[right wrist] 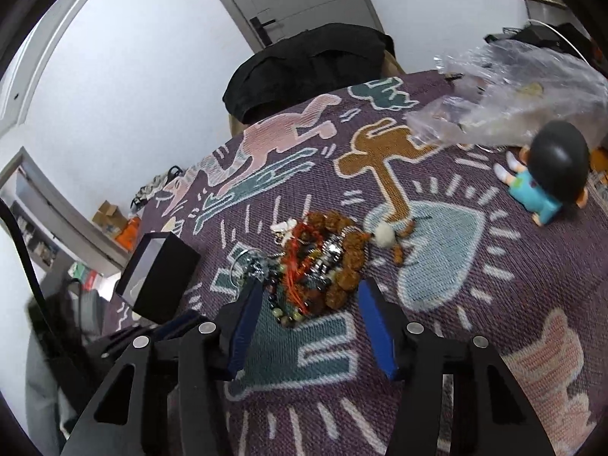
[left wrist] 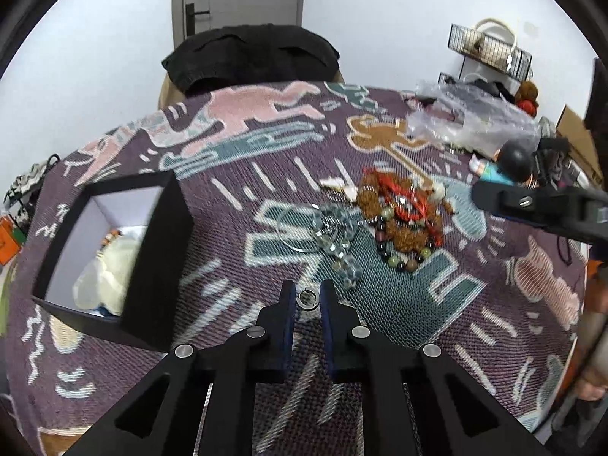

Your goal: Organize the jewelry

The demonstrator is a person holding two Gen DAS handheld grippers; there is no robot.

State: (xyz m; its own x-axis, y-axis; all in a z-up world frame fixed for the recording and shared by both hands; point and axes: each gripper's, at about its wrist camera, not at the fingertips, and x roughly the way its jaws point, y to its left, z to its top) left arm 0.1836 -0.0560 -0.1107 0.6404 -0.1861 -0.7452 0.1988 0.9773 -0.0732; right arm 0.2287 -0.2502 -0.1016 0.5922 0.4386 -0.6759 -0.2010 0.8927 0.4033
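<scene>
Small silver metal ring (left wrist: 308,298), lying flat on the purple woven cloth (left wrist: 399,304) beside the open black box (left wrist: 152,258), is flanked by the nearly closed left gripper (left wrist: 308,296) – pad contact cannot be told; it could be flicked away, while the half-open, empty right gripper (right wrist: 309,296) could snag the tangled bead pile (right wrist: 323,266).

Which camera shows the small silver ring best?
The left wrist view: the ring lies sharp on the cloth between the left gripper fingertips. In the right wrist view I cannot make it out.
</scene>
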